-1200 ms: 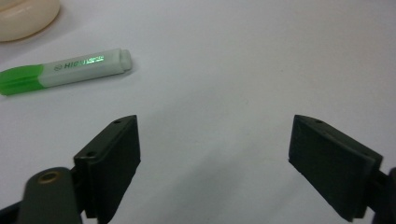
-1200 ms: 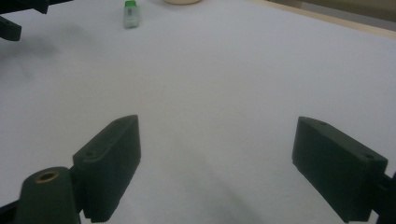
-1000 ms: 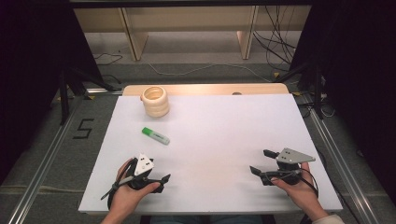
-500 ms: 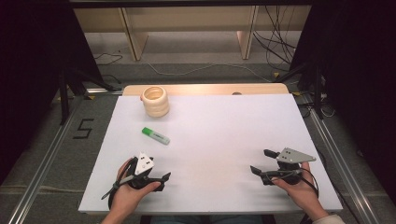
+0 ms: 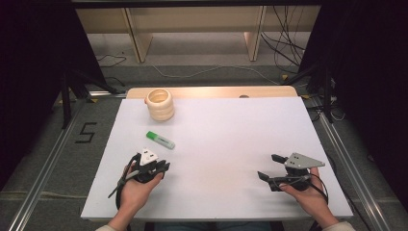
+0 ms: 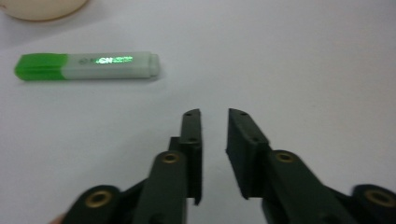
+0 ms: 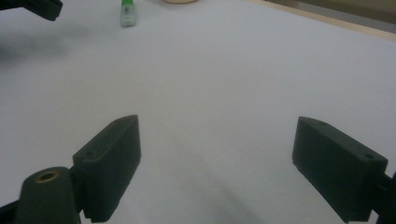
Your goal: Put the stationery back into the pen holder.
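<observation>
both tongs rest unchanged from a second ago: left gripper [image 5: 161,166] narrowly parted, right gripper [image 5: 271,166] wide, neither holding anything. green highlighter [image 5: 160,139] lies untouched near the ribbed cup [image 5: 159,104]. work not yet begun.

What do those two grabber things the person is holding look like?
Both are black. The left gripper carries a small white three-cornered plate, the right gripper a bigger grey one. Each has two flat, blocky black jaws with brass-coloured screw holes, and a thin black cable trails from each.
</observation>
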`<state>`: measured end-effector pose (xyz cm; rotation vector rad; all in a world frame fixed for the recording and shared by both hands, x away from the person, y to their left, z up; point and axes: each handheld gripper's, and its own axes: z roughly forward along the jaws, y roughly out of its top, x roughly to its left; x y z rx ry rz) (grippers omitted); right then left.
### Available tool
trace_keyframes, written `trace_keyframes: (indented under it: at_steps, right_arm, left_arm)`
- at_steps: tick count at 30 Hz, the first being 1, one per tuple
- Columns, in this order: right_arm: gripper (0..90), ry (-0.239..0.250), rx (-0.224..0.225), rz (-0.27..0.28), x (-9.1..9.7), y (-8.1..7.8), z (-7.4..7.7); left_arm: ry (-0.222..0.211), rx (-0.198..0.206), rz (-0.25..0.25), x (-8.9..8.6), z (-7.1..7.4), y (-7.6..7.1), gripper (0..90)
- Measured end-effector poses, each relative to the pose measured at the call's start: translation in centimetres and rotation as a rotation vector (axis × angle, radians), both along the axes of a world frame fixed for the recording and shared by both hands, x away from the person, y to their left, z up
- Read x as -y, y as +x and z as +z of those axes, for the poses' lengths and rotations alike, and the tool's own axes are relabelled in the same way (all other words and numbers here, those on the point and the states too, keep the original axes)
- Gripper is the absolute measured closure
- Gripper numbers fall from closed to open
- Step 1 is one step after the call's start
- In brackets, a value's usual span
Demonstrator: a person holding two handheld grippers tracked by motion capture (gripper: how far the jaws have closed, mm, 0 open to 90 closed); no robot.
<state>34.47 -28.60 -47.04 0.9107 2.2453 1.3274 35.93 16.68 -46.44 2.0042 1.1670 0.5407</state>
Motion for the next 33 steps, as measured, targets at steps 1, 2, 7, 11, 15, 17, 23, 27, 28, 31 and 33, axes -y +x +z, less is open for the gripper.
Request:
trace_keyframes:
  at_steps: [1, 2, 7, 11, 15, 17, 23, 27, 28, 31, 33]
  right_arm:
    - [16.2, -0.001, 0.000, 0.003, -0.1, 0.1, 0.0]
    - [16.2, -0.001, 0.000, 0.003, -0.1, 0.1, 0.0]
    - [16.2, -0.001, 0.001, -0.003, 0.0, 0.3, -0.1]
    - [16.2, -0.001, -0.004, -0.002, 0.0, 0.3, -0.1]
    - [16.2, -0.001, -0.002, -0.001, -0.1, 0.2, -0.1]
    - [16.2, -0.001, -0.003, -0.002, 0.0, 0.2, -0.1]
    - [16.2, -0.001, -0.005, -0.002, -0.1, 0.3, -0.1]
    - [16.2, 0.000, -0.005, -0.001, -0.1, 0.3, -0.1]
    - [16.2, 0.000, -0.006, -0.002, -0.1, 0.3, -0.1]
    - [16.2, 0.000, -0.004, 0.000, -0.1, 0.3, -0.1]
    - [16.2, 0.000, -0.005, 0.000, -0.1, 0.3, -0.1]
  left_arm:
    - [0.006, 0.013, 0.011, 0.0, 0.1, 0.5, 89.5]
    - [0.005, 0.020, 0.021, 0.0, 0.2, 1.1, 89.5]
    - [0.021, 0.034, 0.047, 0.5, 0.3, 4.1, 89.7]
    - [0.057, 0.039, 0.067, 1.0, 0.3, 6.5, 89.6]
    - [0.037, 0.023, 0.092, 1.2, 0.0, 8.6, 89.6]
    - [0.045, 0.011, 0.093, 1.5, -0.2, 9.3, 89.6]
    - [0.072, -0.023, 0.090, 2.3, -1.0, 10.6, 89.7]
    - [0.097, -0.040, 0.091, 2.8, -1.5, 11.1, 89.7]
    - [0.096, -0.040, 0.090, 2.8, -1.5, 11.2, 89.7]
    - [0.103, -0.045, 0.090, 3.2, -1.6, 11.6, 89.7]
    - [0.128, -0.051, 0.088, 3.4, -1.6, 11.8, 89.7]
